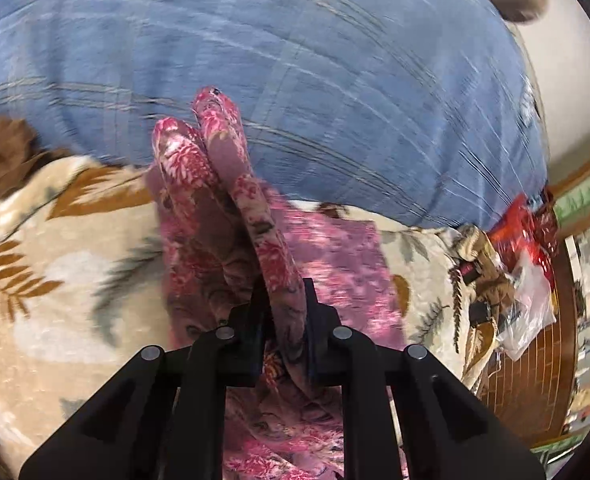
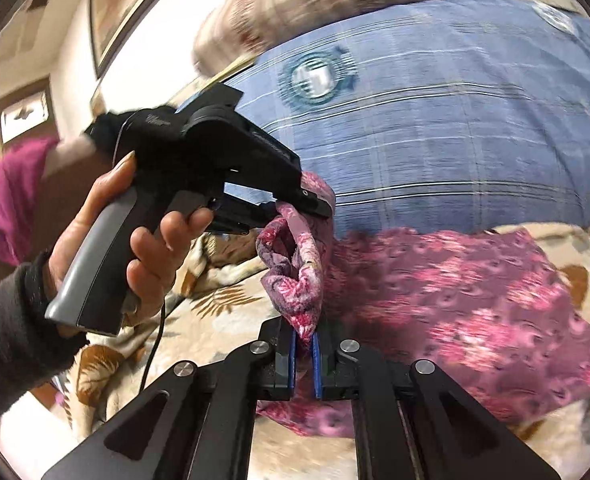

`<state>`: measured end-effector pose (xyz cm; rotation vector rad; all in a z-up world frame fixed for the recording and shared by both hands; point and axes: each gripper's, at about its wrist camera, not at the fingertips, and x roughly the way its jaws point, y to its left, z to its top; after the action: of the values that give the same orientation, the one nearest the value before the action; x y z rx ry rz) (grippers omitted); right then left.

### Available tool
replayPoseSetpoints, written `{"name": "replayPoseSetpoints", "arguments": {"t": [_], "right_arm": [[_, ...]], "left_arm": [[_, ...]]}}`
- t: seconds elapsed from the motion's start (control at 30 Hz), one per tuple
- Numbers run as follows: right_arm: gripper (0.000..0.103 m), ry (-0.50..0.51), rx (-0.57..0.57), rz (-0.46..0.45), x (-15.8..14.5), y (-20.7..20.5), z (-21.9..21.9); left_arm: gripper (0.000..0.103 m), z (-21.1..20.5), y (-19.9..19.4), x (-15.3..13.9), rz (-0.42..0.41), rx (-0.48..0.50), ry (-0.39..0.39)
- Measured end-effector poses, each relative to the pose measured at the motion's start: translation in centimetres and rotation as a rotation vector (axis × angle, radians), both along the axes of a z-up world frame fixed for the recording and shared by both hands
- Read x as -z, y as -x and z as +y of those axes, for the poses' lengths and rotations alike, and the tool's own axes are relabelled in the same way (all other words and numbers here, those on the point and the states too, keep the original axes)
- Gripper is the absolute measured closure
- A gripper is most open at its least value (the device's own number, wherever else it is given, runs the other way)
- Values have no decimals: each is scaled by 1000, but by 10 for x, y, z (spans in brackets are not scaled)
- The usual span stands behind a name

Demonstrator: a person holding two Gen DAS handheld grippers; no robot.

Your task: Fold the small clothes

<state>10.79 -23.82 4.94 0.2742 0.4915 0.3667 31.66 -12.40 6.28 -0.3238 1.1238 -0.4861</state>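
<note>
A pink floral garment [image 2: 467, 292] lies spread on a cream leaf-print blanket [image 2: 215, 320]. My right gripper [image 2: 305, 340] is shut on a bunched edge of it, which rises as a loop in front of the blue pads. In the right wrist view the left gripper [image 2: 315, 204] is held by a hand [image 2: 143, 248] and is clamped on the same raised fold a little farther along. In the left wrist view my left gripper [image 1: 285, 312] pinches a rolled strip of the garment [image 1: 215, 148] that sticks up ahead of the fingers.
A blue checked bedsheet [image 1: 335, 80] covers the bed beyond the blanket. A long bolster [image 2: 315, 4] lies at the back. Plastic bags and red packets [image 1: 523, 248] sit at the bed's right edge beside a wicker surface [image 1: 535, 360]. A framed picture [image 2: 127, 4] hangs on the wall.
</note>
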Motion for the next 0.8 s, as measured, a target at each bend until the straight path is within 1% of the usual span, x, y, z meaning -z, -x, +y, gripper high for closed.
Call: {"name": "replayPoseSetpoints", "arguments": {"t": [0.13, 0.17, 0.2, 0.23, 0.3, 0.37, 0.4, 0.47, 0.5, 0.53, 0.63, 0.67, 0.7, 0.73, 0.77, 0.8], "right_arm": [[98, -88, 70, 3, 0, 15, -45], [98, -111, 85, 10, 2, 17, -54], [98, -139, 103, 22, 5, 19, -64], [98, -182, 126, 39, 9, 22, -77], [98, -254, 162, 70, 17, 25, -97], [98, -334, 196, 111, 30, 27, -116], [98, -358, 208, 133, 36, 26, -124], [98, -394, 243, 199, 53, 22, -139], [98, -426, 252, 242, 62, 17, -147], [98, -467, 258, 303, 75, 13, -155], [98, -533, 277, 420, 101, 5, -166], [97, -536, 278, 435, 103, 3, -166], [93, -532, 277, 440, 103, 2, -165], [93, -521, 278, 442, 101, 1, -164], [92, -504, 285, 442, 98, 2, -163], [88, -486, 295, 443, 95, 3, -163]], "left_arm": [[91, -47, 5, 2, -8, 53, -16], [91, -66, 7, 5, -1, 73, -25], [92, -79, 7, 8, 8, 88, -28], [96, -92, 7, 11, 16, 103, -31], [97, -120, 9, 18, 30, 138, -43], [97, -146, 11, 28, 24, 166, -95], [97, -156, 12, 33, 22, 175, -120], [97, -175, 11, 50, 44, 185, -174], [97, -180, 11, 57, 62, 189, -179], [97, -185, 11, 62, 77, 186, -182], [95, -184, 12, 61, 93, 179, -156], [92, -180, 11, 55, 91, 181, -132], [90, -176, 11, 48, 86, 182, -109], [85, -165, 9, 36, 69, 173, -72], [73, -155, 8, 25, 46, 158, -47], [64, -144, 6, 16, 22, 138, -32]]}}
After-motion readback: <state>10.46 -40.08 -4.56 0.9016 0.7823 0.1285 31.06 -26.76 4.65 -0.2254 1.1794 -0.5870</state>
